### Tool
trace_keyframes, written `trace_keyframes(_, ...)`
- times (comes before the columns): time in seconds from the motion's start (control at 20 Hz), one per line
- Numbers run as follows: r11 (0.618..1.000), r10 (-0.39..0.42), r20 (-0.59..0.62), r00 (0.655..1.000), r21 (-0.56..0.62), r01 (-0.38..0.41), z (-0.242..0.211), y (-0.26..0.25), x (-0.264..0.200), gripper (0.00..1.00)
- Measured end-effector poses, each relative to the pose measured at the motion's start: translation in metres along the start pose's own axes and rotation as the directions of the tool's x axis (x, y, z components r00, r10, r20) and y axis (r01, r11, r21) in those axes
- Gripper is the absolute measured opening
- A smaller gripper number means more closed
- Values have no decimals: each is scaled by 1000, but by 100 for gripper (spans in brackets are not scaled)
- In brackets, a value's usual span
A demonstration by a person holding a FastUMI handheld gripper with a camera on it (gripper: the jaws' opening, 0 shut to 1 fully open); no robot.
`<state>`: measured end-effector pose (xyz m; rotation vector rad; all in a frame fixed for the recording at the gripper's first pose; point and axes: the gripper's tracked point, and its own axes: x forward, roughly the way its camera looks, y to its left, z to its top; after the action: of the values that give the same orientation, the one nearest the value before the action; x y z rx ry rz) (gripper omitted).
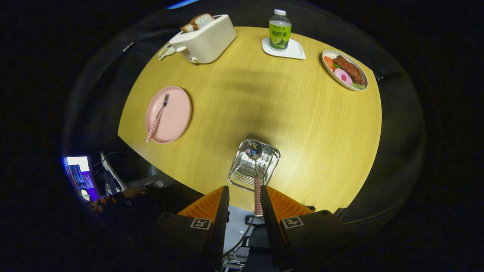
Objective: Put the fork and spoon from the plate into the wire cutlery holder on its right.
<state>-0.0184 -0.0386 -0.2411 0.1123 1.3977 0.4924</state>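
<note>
The wire cutlery holder (254, 166) stands on the yellow table just ahead of my fingers. In it lies the spoon (258, 189), bowl down, and its striped handle rises toward me between the fingers, close beside the right one. My gripper (244, 190) hangs high above the holder and is open, with a wide gap left of the handle. Well to the left of the holder, the pink plate (177, 117) carries the fork (159, 117), which has a striped handle pointing off the plate's near rim.
At the far side stand a white toaster (206, 39) with bread in it, a green-labelled bottle (280, 32) on a white coaster, and a plate of food (345, 70). A monitor (79, 175) and a person's sleeve (124, 196) are below the table's near left edge.
</note>
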Motion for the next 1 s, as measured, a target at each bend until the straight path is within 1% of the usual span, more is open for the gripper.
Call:
trace_keyframes(0.1, 999, 52, 76, 996, -4, -52, 18, 32, -9, 52)
trace_keyframes(0.2, 993, 118, 145, 982, -3, -119, 32, 72, -10, 52)
trace_keyframes(0.25, 990, 138, 163, 977, -12, -138, 38, 90, -7, 52)
trace_keyframes(0.4, 978, 210, 185, 960, -43, -205, 52, 149, 13, 52)
trace_keyframes(0.6, 955, 295, 152, 943, -26, -294, 65, 220, 55, 52)
trace_keyframes(0.8, 937, 341, 99, 935, 45, -347, 74, 266, 106, 52)
trace_keyframes(1.0, 945, 300, 79, 951, 112, -308, 88, 277, 160, 52)
